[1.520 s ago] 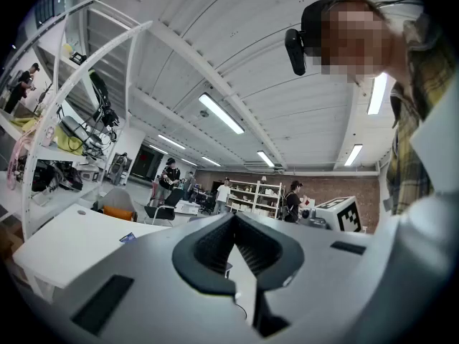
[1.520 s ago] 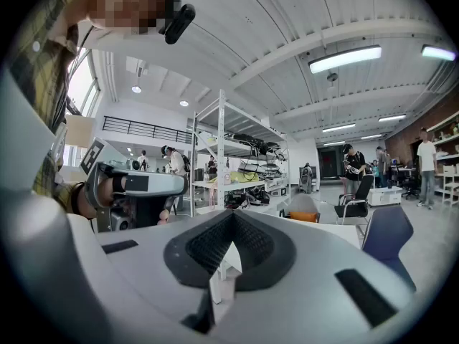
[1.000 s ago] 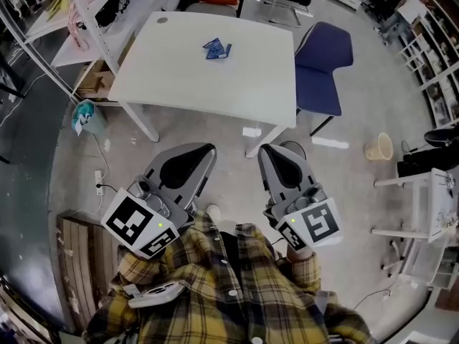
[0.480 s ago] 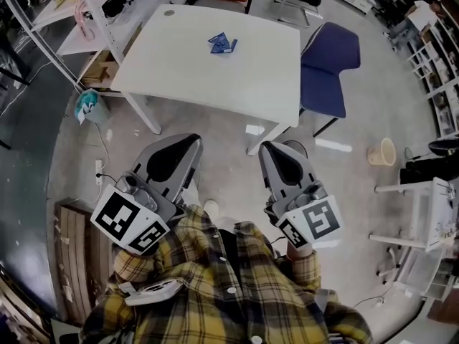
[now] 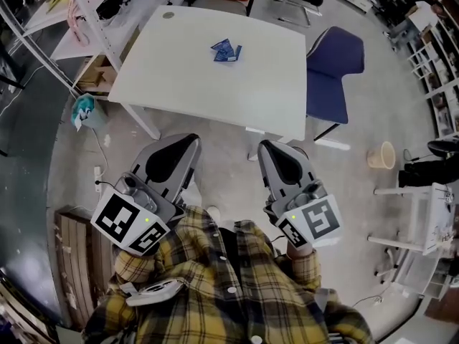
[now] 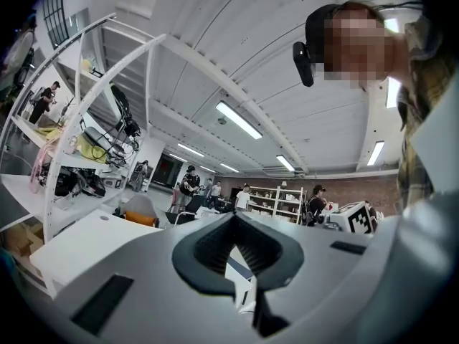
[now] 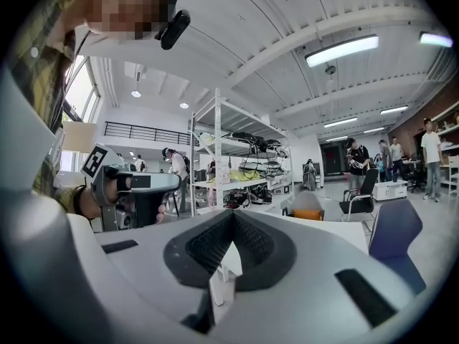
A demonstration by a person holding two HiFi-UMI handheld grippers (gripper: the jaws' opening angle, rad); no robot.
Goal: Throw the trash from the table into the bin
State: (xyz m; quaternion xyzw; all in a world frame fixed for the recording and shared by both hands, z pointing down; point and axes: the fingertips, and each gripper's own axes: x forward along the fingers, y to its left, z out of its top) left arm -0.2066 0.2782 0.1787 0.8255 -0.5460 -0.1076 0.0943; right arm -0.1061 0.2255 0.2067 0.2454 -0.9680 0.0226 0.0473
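**Both claws shut and empty, wrapper waiting on the surface**

Both claws ride low and level ahead of the person, pointing at twelve o'clock toward the white surface [image 5: 179, 70]. The left claw [image 5: 185, 140] has its jaws pressed together with nothing between them. The right claw [image 5: 267, 146] is the same, closed and empty, carried that way, I'd judge, because nothing is within reach yet. The trash, a crumpled blue wrapper [image 5: 226, 51], lies alone on the surface's far half, well apart from both claws. Out at two o'clock a beige pail [image 5: 379, 154] stands mouth-up on the floor beyond the blue chair [image 5: 334, 56] — likely the bin, though its contents are too small to tell.
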